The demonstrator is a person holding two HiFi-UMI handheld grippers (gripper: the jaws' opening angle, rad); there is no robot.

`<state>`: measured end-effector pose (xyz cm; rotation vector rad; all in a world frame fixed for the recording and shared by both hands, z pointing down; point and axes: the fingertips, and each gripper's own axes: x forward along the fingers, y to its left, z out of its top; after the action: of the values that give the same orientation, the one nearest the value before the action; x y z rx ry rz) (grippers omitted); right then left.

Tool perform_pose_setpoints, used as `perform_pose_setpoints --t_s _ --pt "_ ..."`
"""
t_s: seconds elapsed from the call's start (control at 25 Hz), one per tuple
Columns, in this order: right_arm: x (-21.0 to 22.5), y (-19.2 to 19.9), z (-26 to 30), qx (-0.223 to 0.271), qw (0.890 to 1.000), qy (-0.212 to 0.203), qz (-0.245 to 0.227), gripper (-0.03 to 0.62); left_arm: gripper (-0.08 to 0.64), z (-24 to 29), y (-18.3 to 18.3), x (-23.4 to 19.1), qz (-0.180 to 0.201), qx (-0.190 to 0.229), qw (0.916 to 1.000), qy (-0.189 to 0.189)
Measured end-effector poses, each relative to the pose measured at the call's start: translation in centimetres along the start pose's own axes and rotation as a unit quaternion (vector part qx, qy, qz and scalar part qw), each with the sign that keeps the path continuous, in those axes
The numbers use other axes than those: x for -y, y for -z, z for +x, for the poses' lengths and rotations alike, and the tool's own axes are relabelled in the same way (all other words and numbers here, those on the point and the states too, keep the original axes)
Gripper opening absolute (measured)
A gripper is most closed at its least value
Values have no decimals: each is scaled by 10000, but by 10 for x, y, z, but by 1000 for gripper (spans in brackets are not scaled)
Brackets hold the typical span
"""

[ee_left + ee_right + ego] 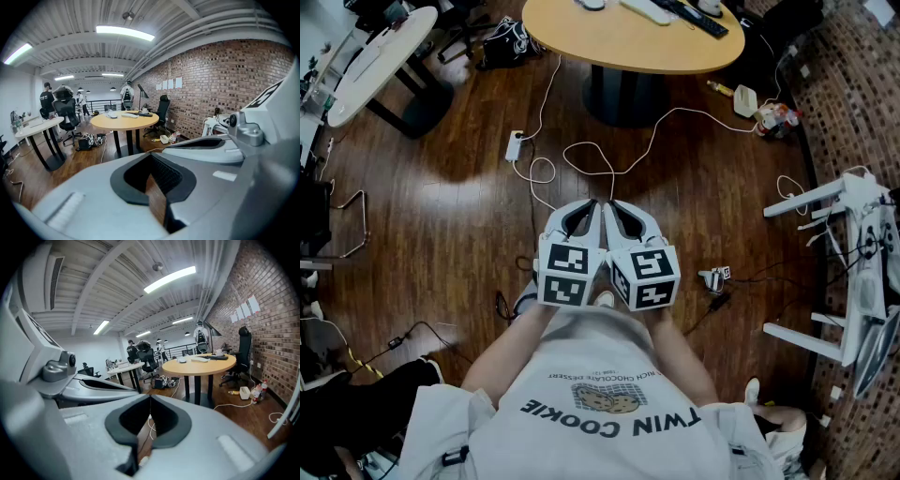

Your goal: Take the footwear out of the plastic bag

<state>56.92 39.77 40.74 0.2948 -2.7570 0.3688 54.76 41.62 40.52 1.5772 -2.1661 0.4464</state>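
No plastic bag and no footwear show in any view. A person in a white printed shirt holds both grippers side by side at chest height over the dark wooden floor (441, 225). My left gripper (594, 204) and my right gripper (613, 204) point forward with their tips almost touching each other. In the left gripper view the left gripper (151, 155) has its black pads meeting at the tip, with nothing between them. The right gripper (150, 397) in its own view is likewise shut and empty. Each gripper view shows the other gripper's grey body alongside.
A round wooden table (675, 47) on a dark pedestal stands ahead, with white cables (581, 159) and a power strip (515, 145) on the floor before it. A white table (375, 52) is at far left, a white rack (853, 272) at right. People and office chairs (65, 117) stand far off.
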Motion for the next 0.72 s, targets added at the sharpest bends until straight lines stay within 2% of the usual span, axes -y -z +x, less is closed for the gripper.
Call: perform_pose_setpoints --t_s 0.16,0.36,0.72 --pt "3 -8 20 -6 10000 -26 -55 3 6 13 -6 -14 -24 27 10000 8" --pt "5 -23 62 -43 9999 18 -102 3 6 37 -17 -52 -93 47 9999 50" --pt "-7 -68 170 -153 9993 329 -79 3 6 80 -46 -161 -159 20 9992 361"
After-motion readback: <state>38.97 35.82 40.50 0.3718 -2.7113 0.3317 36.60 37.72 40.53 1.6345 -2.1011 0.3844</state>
